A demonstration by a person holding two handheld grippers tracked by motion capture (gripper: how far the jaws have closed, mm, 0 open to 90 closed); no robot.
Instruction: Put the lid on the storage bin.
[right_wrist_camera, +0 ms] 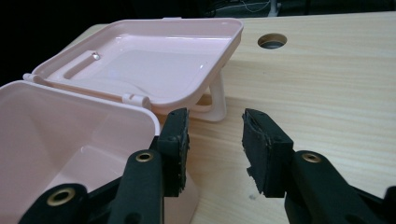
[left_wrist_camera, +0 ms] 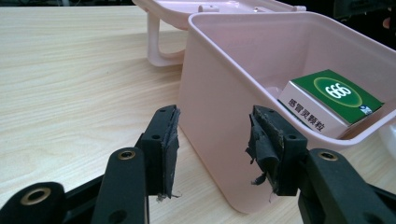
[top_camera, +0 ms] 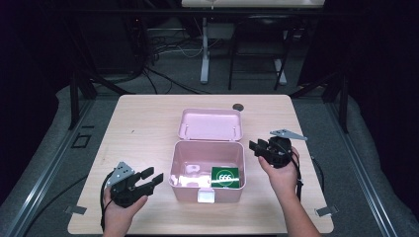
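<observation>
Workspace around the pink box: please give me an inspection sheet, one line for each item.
Surface: light wooden table with a round hole near its far edge.
Job's things: pink box open, its lid tipped back behind it; a green and white packet lies inside at the right.
Clutter: nothing seen.
Grippers: left hand-held gripper open, left of the box; right hand-held gripper open, near the box's right rear corner. Both hold nothing.
Cables: one trails from each gripper; more lie on the floor behind the table.
Surroundings: dark room, desk legs beyond.
</observation>
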